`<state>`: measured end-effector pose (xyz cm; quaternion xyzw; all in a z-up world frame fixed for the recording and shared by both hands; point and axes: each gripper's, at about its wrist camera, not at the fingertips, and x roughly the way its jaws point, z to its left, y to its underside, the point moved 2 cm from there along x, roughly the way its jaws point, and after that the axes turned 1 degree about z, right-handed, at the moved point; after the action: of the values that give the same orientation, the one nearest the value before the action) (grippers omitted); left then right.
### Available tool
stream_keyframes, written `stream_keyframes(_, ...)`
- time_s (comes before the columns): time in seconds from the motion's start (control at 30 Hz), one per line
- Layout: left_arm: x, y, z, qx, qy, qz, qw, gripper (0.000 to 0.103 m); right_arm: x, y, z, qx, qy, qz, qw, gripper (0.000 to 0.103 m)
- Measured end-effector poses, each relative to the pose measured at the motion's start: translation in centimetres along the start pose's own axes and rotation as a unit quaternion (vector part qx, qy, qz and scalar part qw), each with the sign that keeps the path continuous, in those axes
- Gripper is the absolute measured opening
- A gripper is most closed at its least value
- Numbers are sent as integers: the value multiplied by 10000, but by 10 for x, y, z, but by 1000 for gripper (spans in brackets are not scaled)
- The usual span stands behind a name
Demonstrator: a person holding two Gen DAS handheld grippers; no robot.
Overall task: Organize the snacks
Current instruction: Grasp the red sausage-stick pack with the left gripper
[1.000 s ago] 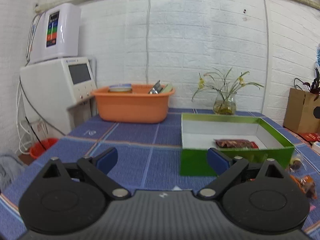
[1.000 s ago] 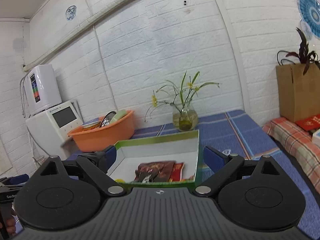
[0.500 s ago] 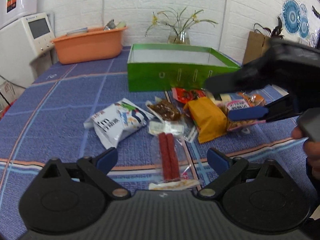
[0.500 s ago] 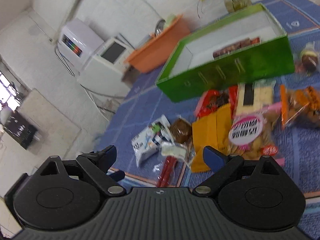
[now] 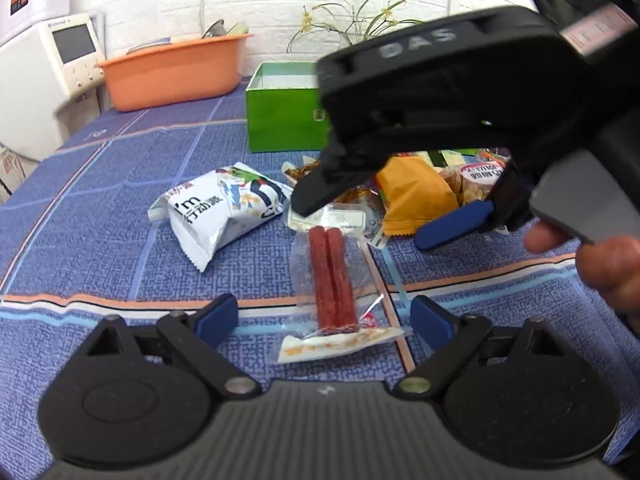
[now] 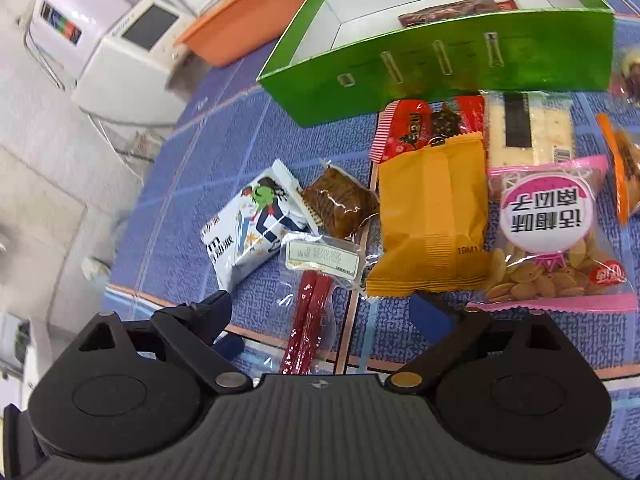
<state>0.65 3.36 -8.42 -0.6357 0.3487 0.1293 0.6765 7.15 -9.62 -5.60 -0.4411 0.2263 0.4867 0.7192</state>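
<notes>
Left gripper (image 5: 324, 316) closing, sausage pack (image 5: 334, 280) between jaws, unpressed. Right gripper (image 6: 320, 308) spread wide, empty, hanging over snack pile, blocking green box (image 5: 280, 120). White bag (image 5: 218, 210) alongside.

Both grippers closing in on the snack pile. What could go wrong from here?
1. The right gripper hangs low over the pile just ahead of the left gripper, whose jaws are closing around the sausage pack; they could collide.
2. The yellow packet overlaps the red packet, so lifting either may drag the other.
</notes>
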Motion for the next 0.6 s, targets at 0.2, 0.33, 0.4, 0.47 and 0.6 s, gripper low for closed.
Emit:
stream_keyframes(0.2,-8,2,1,-19,199,-64,9998,76,7,5,19,-392,57,230,9990,103)
stream_keyframes(0.33,-5,-3,2,-69,458,-115,9989,53,18,3,33,-987,116,129,9950,93)
stream_keyframes(0.4,-3,-6,6,-151,431,-153,9988,46,25,2,42,-1464,364,138,9885,48)
stream_keyframes(0.47,-4,-6,13,-328,459,-211,9982,43,29,2,49,-1910,495,151,9802,43)
stream_keyframes(0.6,-12,-3,30,-826,550,-252,9947,42,21,4,49,-2195,298,12,9752,28)
